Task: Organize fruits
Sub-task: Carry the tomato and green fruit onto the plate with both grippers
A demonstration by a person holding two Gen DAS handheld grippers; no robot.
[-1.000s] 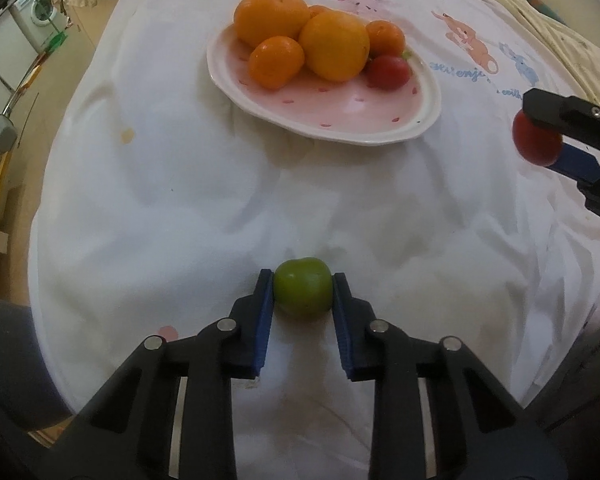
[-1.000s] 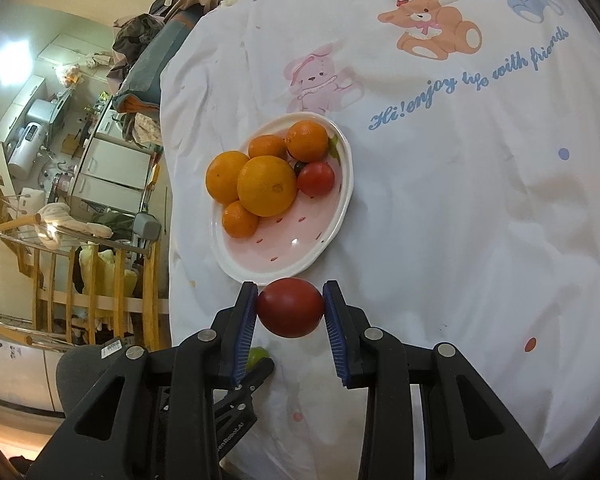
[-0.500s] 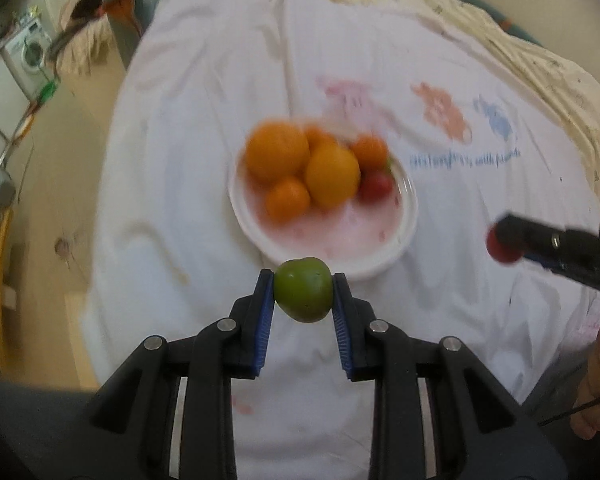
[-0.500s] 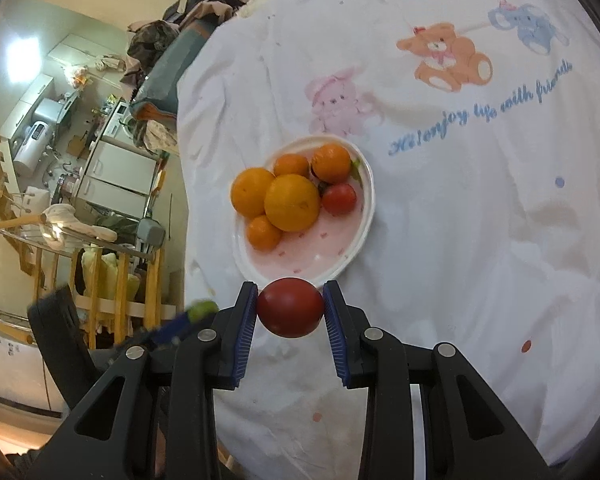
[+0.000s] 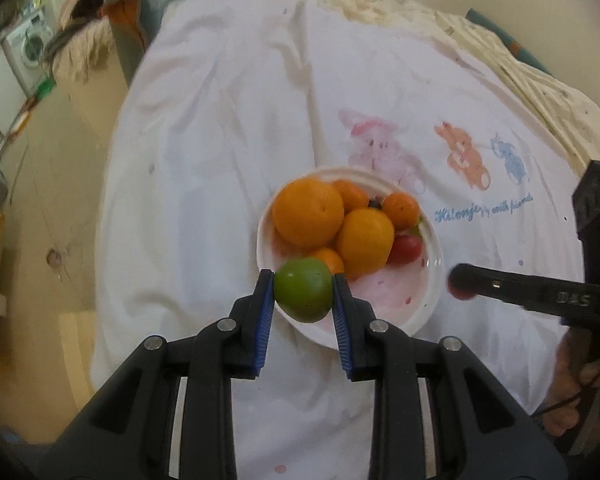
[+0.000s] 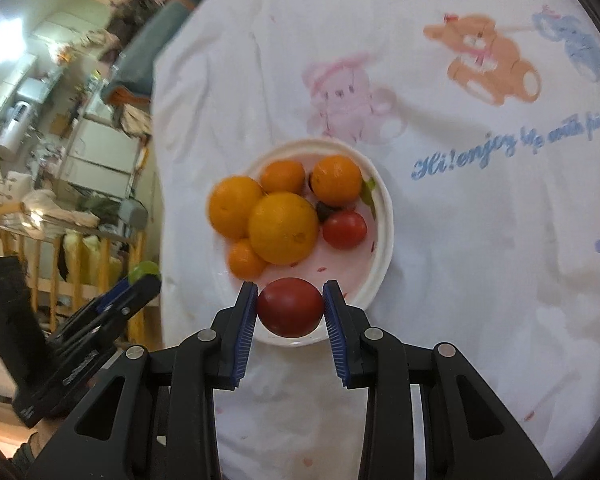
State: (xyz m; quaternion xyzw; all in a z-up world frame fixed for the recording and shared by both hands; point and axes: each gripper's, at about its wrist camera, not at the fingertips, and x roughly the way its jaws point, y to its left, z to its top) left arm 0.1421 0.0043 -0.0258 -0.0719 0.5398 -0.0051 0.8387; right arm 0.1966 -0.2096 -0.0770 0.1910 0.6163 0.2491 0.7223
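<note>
Left wrist view: a green fruit is clenched between the blue pads of the left gripper, held in the air over the near rim of the white plate. It is nearly round, so no long axis or pointing direction can be made out. In the right wrist view a dark red fruit is clamped the same way in the right gripper, also over the plate's near rim; it is slightly wider than tall, its broad axis running from pad to pad. On the plate lie five oranges of mixed sizes, the largest in the middle, with a small red fruit toward the right rim. The plate sits on a white cloth printed with cartoon animals and blue lettering, nearer the cloth's left edge than its right. A hand holds the right gripper's handle at the right edge of the left view.
</note>
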